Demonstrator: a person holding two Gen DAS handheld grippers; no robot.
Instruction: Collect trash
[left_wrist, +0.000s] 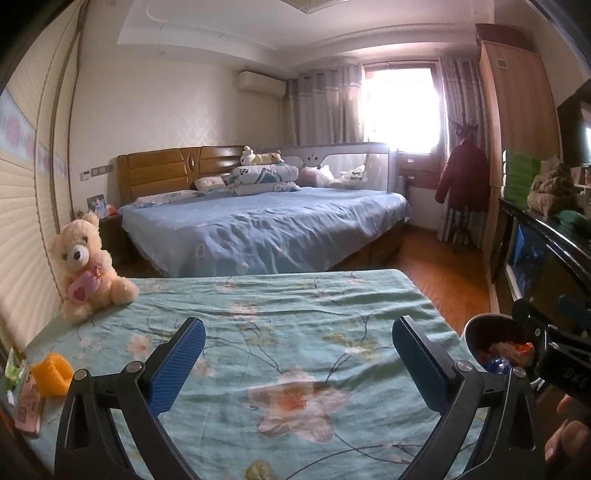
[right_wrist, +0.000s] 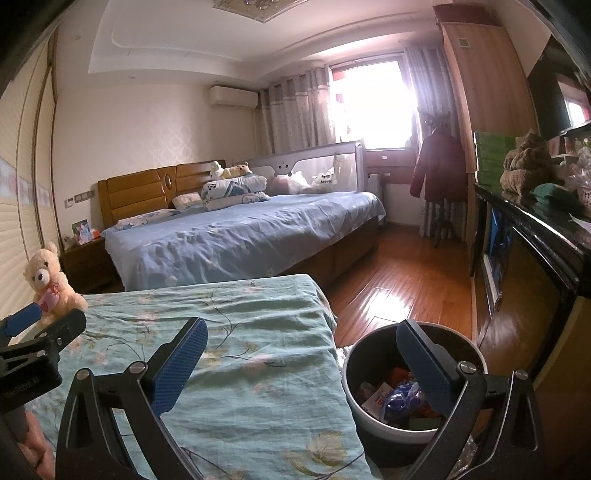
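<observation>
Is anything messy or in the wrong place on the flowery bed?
A little. At the bed's left edge a green wrapper lies beside an orange plastic piece and a pink phone; the wrapper looks like leftover trash. The bin on the floor already holds wrappers. The teddy bear sits upright.

A home bedroom, apparently: bed (left_wrist: 266, 225), curtains (left_wrist: 325, 107), wardrobe (left_wrist: 517, 110).
</observation>
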